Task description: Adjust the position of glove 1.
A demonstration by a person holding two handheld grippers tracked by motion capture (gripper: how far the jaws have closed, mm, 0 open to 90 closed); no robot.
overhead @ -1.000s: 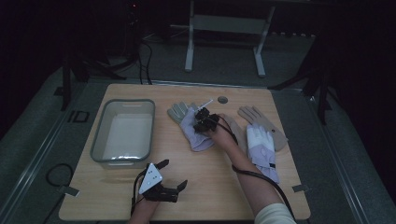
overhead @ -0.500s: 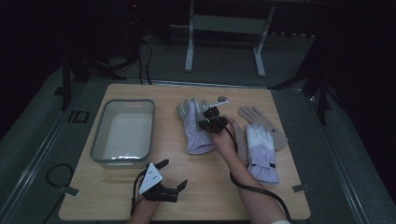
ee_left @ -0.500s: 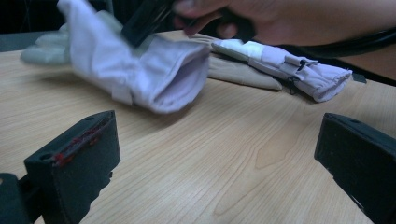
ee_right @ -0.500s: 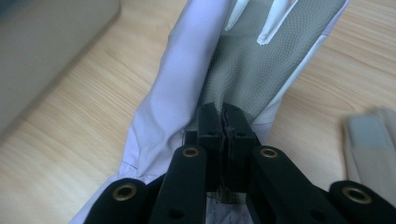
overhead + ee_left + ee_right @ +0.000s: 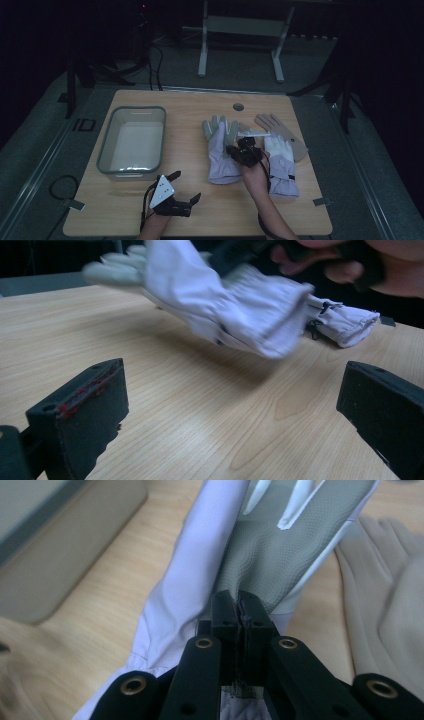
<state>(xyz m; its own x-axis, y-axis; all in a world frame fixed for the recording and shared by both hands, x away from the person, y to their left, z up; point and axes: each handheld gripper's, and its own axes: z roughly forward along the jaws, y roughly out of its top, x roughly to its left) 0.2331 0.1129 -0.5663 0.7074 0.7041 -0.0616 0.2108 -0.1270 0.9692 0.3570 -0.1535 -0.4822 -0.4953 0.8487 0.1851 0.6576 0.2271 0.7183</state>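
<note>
At centre frame, the right gripper [image 5: 239,151] pinches a lilac-and-grey glove [image 5: 220,150] in its jaws above the wooden surface [image 5: 190,115]; lower left, the left gripper [image 5: 184,187] rests, jaws spread wide.

The pale wooden desk [image 5: 165,405] shows a smooth matt grain, and on it the translucent grey plastic tub [image 5: 131,141] looks slick with a faint sheen. The lilac-white cloth glove [image 5: 200,580] is soft and matt, its grey palm patch [image 5: 265,565] finely pebbled like rubberised fabric. The right matt black plastic tongs [image 5: 239,611] carry brass-coloured rivets, and the beige cloth glove [image 5: 385,595] alongside looks velvety.
</note>
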